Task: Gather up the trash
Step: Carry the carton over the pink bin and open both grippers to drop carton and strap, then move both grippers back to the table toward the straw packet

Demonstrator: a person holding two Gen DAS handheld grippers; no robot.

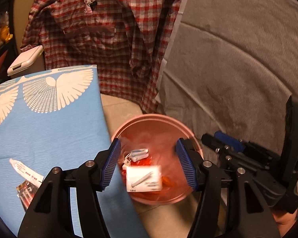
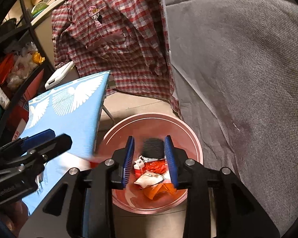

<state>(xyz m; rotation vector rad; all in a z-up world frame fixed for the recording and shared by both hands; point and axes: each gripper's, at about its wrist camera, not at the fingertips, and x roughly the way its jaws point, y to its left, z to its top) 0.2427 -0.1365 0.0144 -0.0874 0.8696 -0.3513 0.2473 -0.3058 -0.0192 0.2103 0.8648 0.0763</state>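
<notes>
The right gripper (image 2: 150, 162) hangs over a pink bin (image 2: 196, 144), jaws parted, a blurred black comb (image 2: 152, 147) between them above wrappers (image 2: 149, 179). Left gripper (image 2: 47, 138) beside a blue desk (image 2: 77, 107).

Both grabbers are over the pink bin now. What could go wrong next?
1. The black comb-like piece sits between the open right hand-held gripper pads above the round pink plastic bin; it looks blurred, so it may bounce off the rim.
2. The white tube and shiny wrapper lie near the edge of the blue bird-patterned board; a careless sweep of the open left hand-held gripper could knock them to the floor.
</notes>
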